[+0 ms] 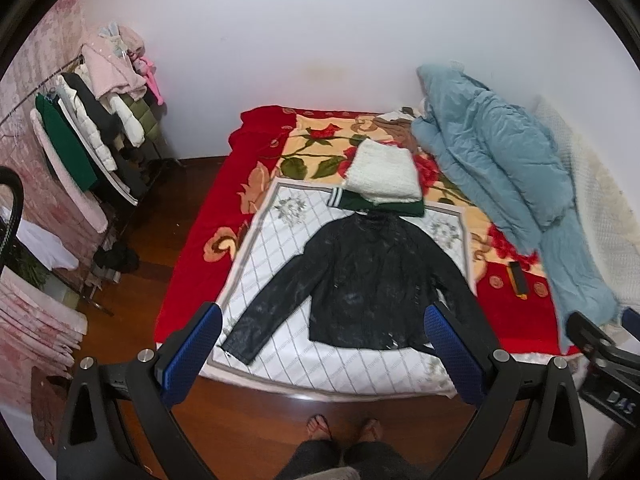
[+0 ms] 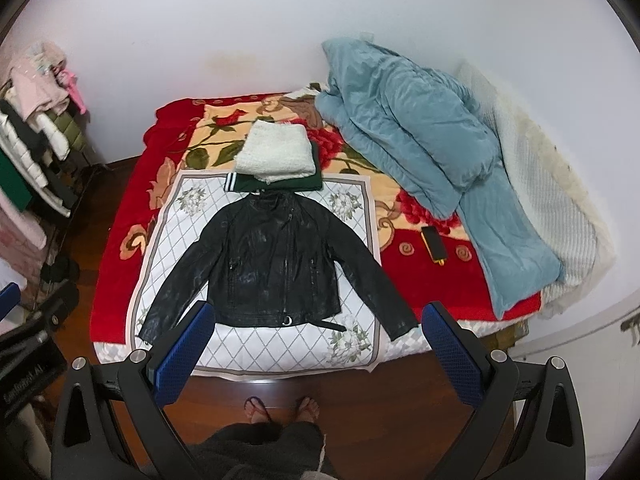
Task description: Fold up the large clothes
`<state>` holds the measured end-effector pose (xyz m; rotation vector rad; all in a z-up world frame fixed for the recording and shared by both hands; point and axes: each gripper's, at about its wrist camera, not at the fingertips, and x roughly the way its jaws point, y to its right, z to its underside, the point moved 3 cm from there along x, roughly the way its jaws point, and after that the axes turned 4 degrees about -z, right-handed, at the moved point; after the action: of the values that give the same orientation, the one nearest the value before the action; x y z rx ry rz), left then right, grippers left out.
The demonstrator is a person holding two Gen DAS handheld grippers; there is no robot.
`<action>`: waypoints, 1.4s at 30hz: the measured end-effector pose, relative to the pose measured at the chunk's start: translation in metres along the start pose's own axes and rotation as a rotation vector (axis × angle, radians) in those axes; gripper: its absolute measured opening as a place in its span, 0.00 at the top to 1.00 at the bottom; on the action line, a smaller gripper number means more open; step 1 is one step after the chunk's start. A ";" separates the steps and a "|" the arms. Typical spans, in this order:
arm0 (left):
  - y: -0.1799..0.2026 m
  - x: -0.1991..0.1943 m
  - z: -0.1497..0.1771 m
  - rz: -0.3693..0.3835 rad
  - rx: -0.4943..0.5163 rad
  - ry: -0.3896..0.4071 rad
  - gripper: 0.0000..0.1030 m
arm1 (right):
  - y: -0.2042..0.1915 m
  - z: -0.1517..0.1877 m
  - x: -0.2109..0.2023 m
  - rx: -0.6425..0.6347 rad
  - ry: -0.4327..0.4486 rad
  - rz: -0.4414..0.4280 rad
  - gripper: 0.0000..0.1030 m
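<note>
The black jacket (image 2: 276,264) lies flat on the bed (image 2: 116,280), collar toward the wall, sleeves spread; one cuff hides behind a finger. Both the left gripper (image 1: 320,348) and right gripper (image 2: 318,342) gape wide, holding nothing.

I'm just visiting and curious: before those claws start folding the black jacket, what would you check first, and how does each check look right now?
1. Black jacket spread flat, sleeves out: ok.
2. Left claw open and empty: ok.
3. Right claw open and empty: ok.
4. Jacket clear of the folded pile behind its collar: cannot tell; collar and green garment look very close.
5. Loose belt strap at the hem tucked in: not ok, it trails sideways.
6. Phone clear of the sleeves: ok, it lies apart on the red blanket.
</note>
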<state>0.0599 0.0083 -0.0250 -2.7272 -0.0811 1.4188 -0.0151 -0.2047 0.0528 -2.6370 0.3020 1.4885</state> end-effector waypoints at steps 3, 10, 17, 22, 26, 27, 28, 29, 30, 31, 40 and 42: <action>0.004 0.038 -0.007 0.003 0.025 0.010 0.00 | 0.022 0.000 0.044 0.072 -0.022 -0.015 0.00; 0.038 0.151 -0.014 -0.107 0.089 -0.016 0.00 | 0.128 0.018 0.187 0.311 -0.155 0.113 0.00; 0.088 0.270 -0.006 -0.181 0.094 -0.143 0.00 | 0.236 0.067 0.356 0.591 -0.330 0.058 0.06; 0.138 0.361 0.018 -0.219 0.158 -0.225 0.00 | 0.314 0.114 0.475 0.718 -0.414 0.133 0.06; 0.178 0.429 0.046 -0.211 0.186 -0.289 0.00 | 0.370 0.168 0.558 0.848 -0.495 0.168 0.06; 0.191 0.449 0.055 -0.207 0.201 -0.299 0.00 | 0.382 0.183 0.574 0.878 -0.516 0.174 0.06; 0.203 0.466 0.064 -0.208 0.220 -0.310 0.00 | 0.392 0.197 0.587 0.907 -0.531 0.178 0.06; 0.213 0.480 0.071 -0.205 0.236 -0.324 0.00 | 0.397 0.209 0.594 0.931 -0.540 0.176 0.06; 0.222 0.494 0.077 -0.194 0.248 -0.336 0.00 | 0.404 0.228 0.613 0.968 -0.567 0.168 0.06; 0.232 0.509 0.084 -0.183 0.263 -0.346 0.00 | 0.406 0.240 0.623 0.995 -0.574 0.160 0.06; 0.276 0.577 0.111 -0.109 0.354 -0.404 0.00 | 0.401 0.289 0.662 1.197 -0.442 -0.018 0.32; 0.277 0.573 0.106 -0.105 0.367 -0.387 0.00 | 0.399 0.292 0.653 1.213 -0.430 0.002 0.68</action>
<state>0.3058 -0.2193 -0.5759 -2.1070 0.0160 1.7133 -0.0178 -0.6214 -0.6525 -1.3419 0.8207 1.2042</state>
